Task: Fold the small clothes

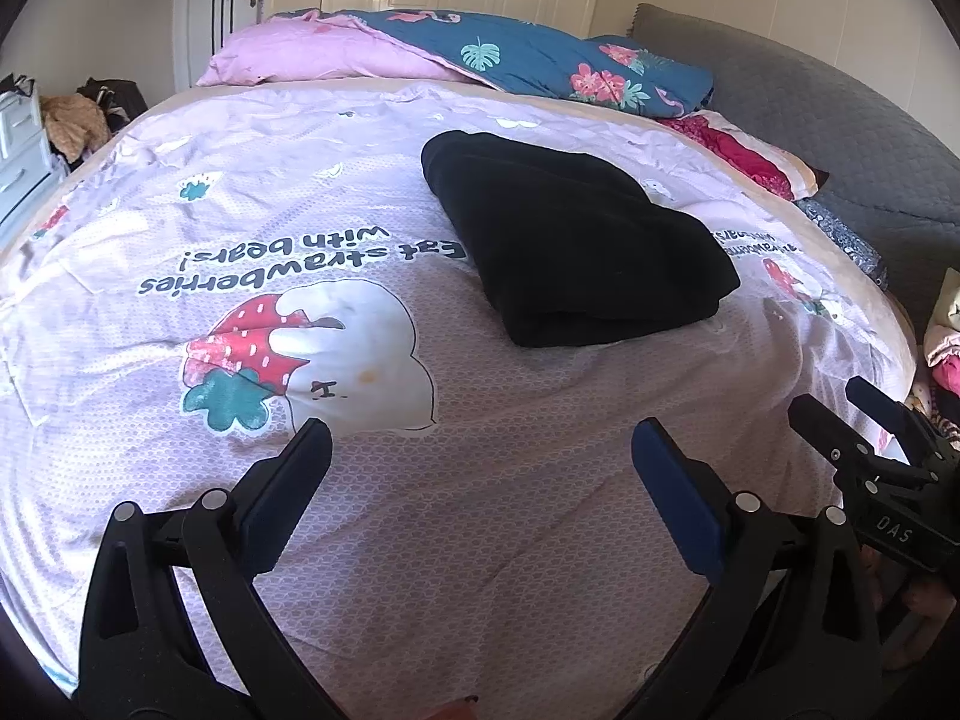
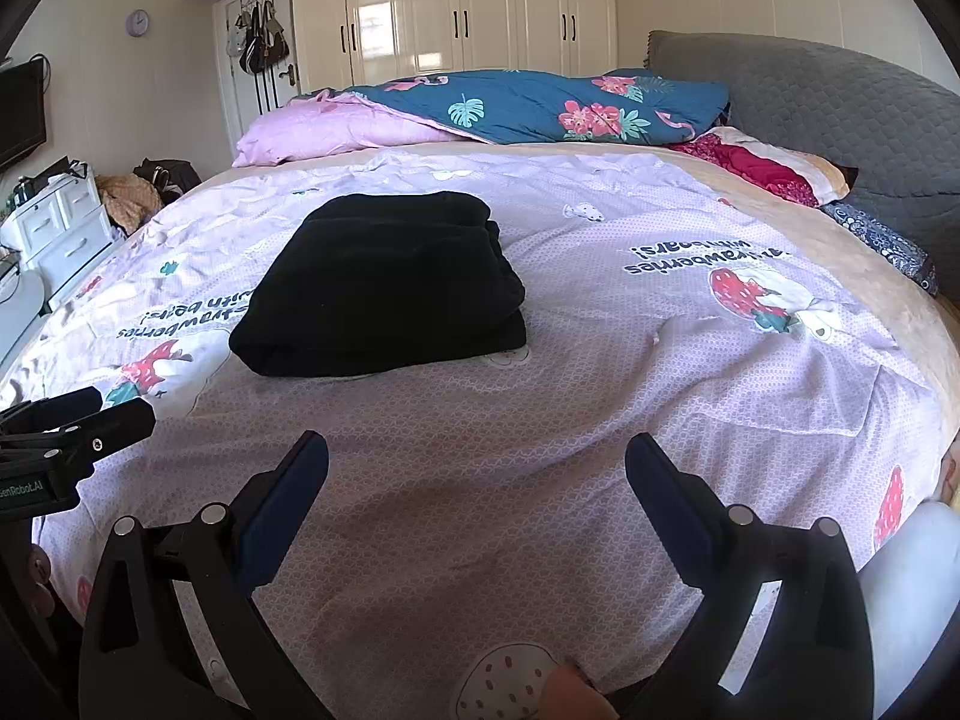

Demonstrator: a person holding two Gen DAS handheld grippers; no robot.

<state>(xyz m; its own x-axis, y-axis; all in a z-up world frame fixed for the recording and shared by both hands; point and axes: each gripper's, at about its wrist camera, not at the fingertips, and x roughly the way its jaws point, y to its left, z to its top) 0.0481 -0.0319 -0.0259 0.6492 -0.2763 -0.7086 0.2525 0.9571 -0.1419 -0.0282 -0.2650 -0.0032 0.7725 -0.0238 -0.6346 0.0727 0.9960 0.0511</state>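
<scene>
While both grippers hung low over the near edge of the bed, neither held anything. The left gripper [image 1: 480,444] had its jaws spread wide, with only the quilt [image 1: 420,540] showing between the blue pads [image 1: 672,480]. The right gripper [image 2: 477,456] stood likewise, jaws apart and empty. Each appeared at the margin of the other's view, so the two were close side by side, the right gripper just to the right of the left one.

Ahead of both tools, well apart from the fingertips, lay the black garment [image 1: 576,240] on the quilt. From the left gripper it sat ahead and slightly right; from the right gripper, ahead and to the left. It rested as a compact, layered bundle with a doubled edge facing the tools. Its edges looked reasonably square, though the dark cloth hid finer detail.

Beyond the garment, at the far side of the bed, lay a pink pillow [image 2: 312,132] and a blue floral duvet [image 2: 540,102]. A grey headboard [image 2: 810,114] stood far right, and white wardrobes [image 2: 456,6] lined the back wall.

Judgement: the fold on this item appeared finished or nearly so, and the step in hand was the release and stand-off after it. The next move would call either for a reach forward to tidy or shift the bundle, or for a turn toward another piece; coloured clothing showed at the far right edge of the left view, but too little to identify.
</scene>
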